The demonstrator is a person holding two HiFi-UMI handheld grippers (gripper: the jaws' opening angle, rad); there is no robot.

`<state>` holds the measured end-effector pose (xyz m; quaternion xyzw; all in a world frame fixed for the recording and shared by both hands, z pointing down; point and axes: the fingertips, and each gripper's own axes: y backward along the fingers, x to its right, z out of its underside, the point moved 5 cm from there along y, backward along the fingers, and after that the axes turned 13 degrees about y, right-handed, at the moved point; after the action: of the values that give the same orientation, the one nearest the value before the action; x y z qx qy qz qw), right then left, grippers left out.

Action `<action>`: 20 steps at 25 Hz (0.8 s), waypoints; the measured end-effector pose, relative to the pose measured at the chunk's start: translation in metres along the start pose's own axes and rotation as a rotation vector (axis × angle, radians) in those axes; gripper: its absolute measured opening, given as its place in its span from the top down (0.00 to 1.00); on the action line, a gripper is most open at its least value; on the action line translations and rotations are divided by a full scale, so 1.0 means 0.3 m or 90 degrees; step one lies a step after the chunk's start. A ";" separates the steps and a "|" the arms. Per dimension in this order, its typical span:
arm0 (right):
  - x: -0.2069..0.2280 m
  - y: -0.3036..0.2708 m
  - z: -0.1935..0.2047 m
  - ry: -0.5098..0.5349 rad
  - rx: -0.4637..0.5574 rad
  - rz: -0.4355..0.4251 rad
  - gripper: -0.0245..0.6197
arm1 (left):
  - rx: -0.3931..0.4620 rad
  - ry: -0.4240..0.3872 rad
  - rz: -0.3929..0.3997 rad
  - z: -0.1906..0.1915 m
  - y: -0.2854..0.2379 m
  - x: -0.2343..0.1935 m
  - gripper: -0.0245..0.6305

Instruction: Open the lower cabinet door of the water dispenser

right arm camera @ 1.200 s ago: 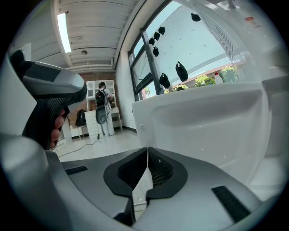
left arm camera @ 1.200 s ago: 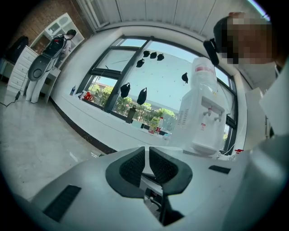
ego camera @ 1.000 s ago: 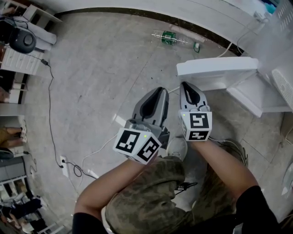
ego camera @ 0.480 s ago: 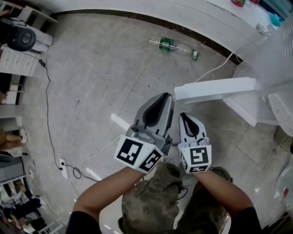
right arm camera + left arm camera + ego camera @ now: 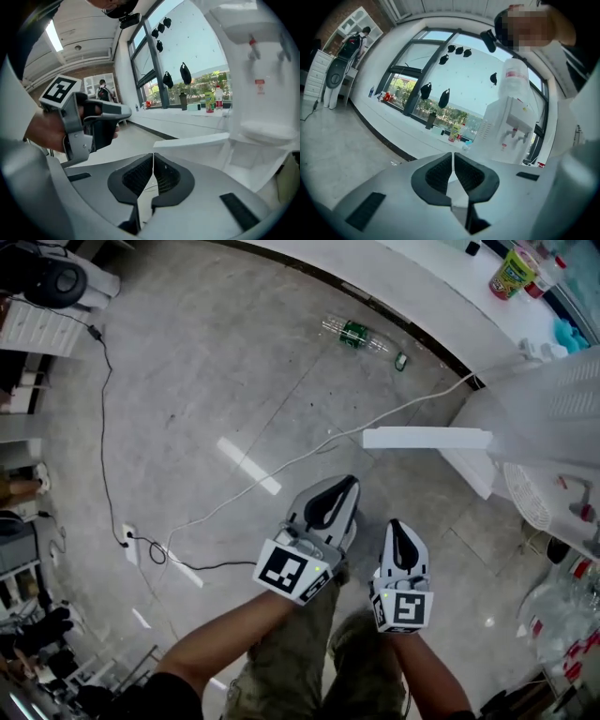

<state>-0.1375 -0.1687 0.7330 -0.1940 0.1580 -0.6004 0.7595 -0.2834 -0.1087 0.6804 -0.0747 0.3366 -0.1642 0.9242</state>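
The white water dispenser [image 5: 548, 413] stands at the right edge of the head view. Its lower cabinet door [image 5: 427, 438] stands swung open, sticking out to the left over the floor. My left gripper [image 5: 341, 487] and right gripper [image 5: 396, 525] hang side by side well short of the door, touching nothing. Both are shut with nothing between their pads. The left gripper view shows the dispenser [image 5: 510, 126] with its bottle [image 5: 514, 78] on top, beyond my shut left gripper [image 5: 453, 158]. In the right gripper view the open door [image 5: 194, 140] lies just past my shut right gripper [image 5: 153, 161].
A green-labelled plastic bottle [image 5: 354, 333] lies on the floor by the wall. A white cable [image 5: 300, 456] runs across the floor towards the dispenser. A power strip [image 5: 128, 542] and black cord lie at the left. Bottles stand on the sill [image 5: 512, 273].
Both grippers have drawn back from the open door and risen, and the head has come up with them, so the floor looks farther away. The door has stayed open.
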 end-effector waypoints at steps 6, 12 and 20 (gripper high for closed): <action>0.020 0.350 -0.269 -0.037 -0.064 0.067 0.96 | -0.048 0.017 -0.047 -0.183 0.296 0.198 0.94; -0.001 0.694 -0.604 -0.041 -0.075 0.092 0.96 | -0.052 0.025 -0.068 -0.438 0.507 0.443 0.94; 0.022 1.042 -0.915 -0.081 -0.047 0.162 0.96 | -0.045 0.012 -0.001 -0.691 0.580 0.782 0.94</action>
<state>0.0001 -0.1402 0.3414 -0.2382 0.1546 -0.4796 0.8303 -0.2045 -0.0347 0.3389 -0.1062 0.3508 -0.1539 0.9176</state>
